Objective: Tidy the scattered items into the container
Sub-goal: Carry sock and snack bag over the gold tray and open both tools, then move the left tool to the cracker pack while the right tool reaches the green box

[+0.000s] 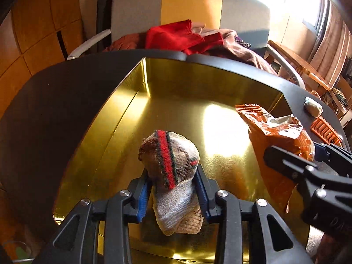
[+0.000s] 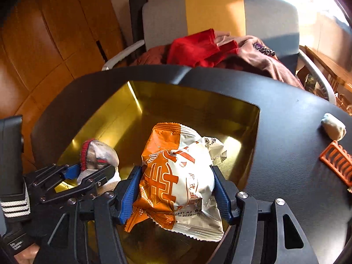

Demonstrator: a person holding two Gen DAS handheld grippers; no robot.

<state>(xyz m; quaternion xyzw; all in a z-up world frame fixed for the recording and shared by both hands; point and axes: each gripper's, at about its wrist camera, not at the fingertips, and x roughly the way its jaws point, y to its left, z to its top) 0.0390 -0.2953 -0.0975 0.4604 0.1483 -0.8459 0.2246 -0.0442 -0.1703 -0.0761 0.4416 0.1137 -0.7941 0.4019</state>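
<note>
Blue-padded fingers [image 1: 142, 195] of the left gripper [image 1: 173, 192] are clamped on a rolled grey sock with red-and-green striped cuff [image 1: 173, 165], held over the shiny gold rectangular tray [image 1: 123, 118]; whether the sock's lower end touches the tray floor can't be told. Right gripper [image 2: 177, 192] is likewise clamped, its pads either side of a crinkly orange-and-white foil snack packet [image 2: 178, 171], also over the tray interior, w/ the left gripper just beside it on its left.

Progress, judged from how things lie: two items poised for release inside the container, neither let go yet. Still out on the black tabletop [image 2: 286, 114], beyond and to the right of the right fingers: a small pale grey-white lump [image 2: 333, 126] and an orange ribbed plastic piece [image 2: 337, 165], so roughly half the job appears left.

Hard to make out: the lump's identity; the orange piece is cut off at the frame edge. Tray's near edge is hidden under both grippers. Glare washes out part of the tray floor. Beyond the table, a grey-and-yellow chair [image 1: 189, 4] w/ a heap of red and brown clothes [image 1: 176, 37], prob. not part of the tidy.
</note>
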